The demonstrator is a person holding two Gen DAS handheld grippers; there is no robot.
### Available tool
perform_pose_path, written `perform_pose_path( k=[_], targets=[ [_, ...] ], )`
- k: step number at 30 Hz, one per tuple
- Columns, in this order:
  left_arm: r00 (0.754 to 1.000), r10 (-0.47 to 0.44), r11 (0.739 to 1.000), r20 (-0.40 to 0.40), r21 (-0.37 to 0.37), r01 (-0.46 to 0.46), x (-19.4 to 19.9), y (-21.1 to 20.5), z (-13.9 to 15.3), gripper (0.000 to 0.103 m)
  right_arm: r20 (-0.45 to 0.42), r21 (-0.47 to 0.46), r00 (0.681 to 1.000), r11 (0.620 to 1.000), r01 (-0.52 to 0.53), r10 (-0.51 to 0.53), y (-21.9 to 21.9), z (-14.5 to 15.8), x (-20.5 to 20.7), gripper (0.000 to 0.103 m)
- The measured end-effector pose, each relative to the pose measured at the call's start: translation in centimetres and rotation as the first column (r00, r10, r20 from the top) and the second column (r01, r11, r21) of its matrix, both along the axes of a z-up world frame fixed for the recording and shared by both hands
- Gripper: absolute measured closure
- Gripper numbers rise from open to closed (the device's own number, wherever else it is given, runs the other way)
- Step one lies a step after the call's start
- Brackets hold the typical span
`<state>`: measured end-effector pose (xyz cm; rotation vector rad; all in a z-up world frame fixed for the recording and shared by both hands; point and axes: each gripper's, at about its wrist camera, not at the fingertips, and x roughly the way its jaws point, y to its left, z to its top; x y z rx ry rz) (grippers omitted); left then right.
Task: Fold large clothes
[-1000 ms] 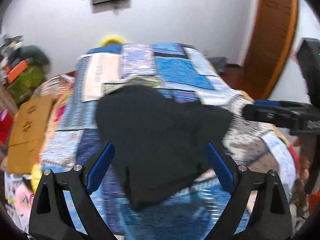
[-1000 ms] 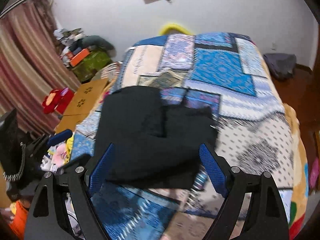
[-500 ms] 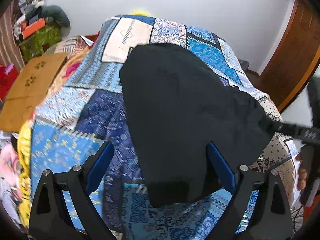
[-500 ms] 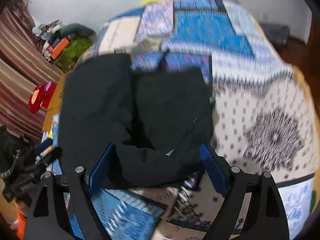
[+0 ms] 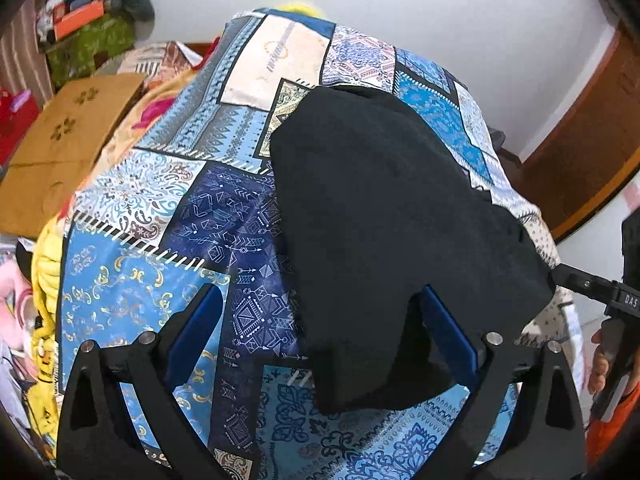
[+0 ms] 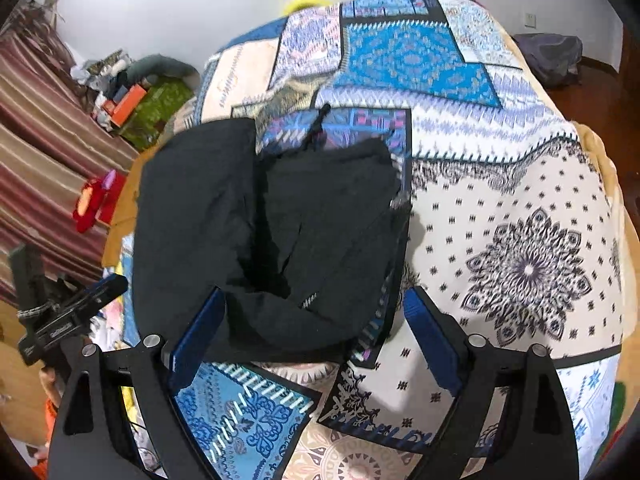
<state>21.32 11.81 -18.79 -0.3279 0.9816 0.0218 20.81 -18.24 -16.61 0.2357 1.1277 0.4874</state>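
Ahead of our left gripper point(image 5: 320, 328) and right gripper point(image 6: 316, 328), both spread wide and empty, a black garment point(image 6: 272, 216) lies on the patchwork bedspread point(image 6: 520, 208); white wall point(image 5: 440, 8) beyond.

Count: one black garment point(image 5: 384, 216), one patchwork bedspread point(image 5: 152, 280), two grippers, left point(image 5: 320, 340) and right point(image 6: 316, 332), one cardboard box point(image 5: 68, 136) at left of frame.

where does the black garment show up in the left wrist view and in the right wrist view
Left wrist view: the black garment fills centre and right, reaching between the open fingers.
Right wrist view: it lies centre-left, its near edge between the open fingers.
Shared landmark: the patchwork bedspread beneath it.
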Motion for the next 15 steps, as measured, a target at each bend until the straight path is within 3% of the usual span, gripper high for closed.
perform_pose_path(
  k=[4,7,10,12,15],
  targets=[
    [0.999,-0.028,0.989,-0.043,-0.146,0.021,1.3,1.2,-1.1,0.004,-0.063,0.057,0.998,0.998,0.011,-0.007,-0.8,-1.3,1.6,0.013],
    [0.993,-0.065,0.941,-0.099,-0.337,0.028,2.6,1.8,-3.3,0.004,-0.148,0.102,0.989,0.995,0.014,0.002,-1.0,-3.1,2.7,0.013],
    [0.989,-0.067,0.883,-0.131,-0.469,-0.002,3.6,2.4,-5.4,0.004,-0.232,0.158,0.973,0.987,0.021,0.016,-0.9,-5.1,3.7,0.013],
    [0.988,-0.066,0.847,-0.142,-0.531,-0.019,4.1,2.7,-6.4,0.003,-0.254,0.173,0.967,0.985,0.024,0.021,-0.6,-6.0,4.3,0.013],
    [0.988,-0.063,0.821,-0.143,-0.57,-0.03,4.9,2.8,-7.4,0.0,-0.282,0.197,0.958,0.98,0.017,0.04,-0.2,-7.0,5.1,0.014]
  ],
)
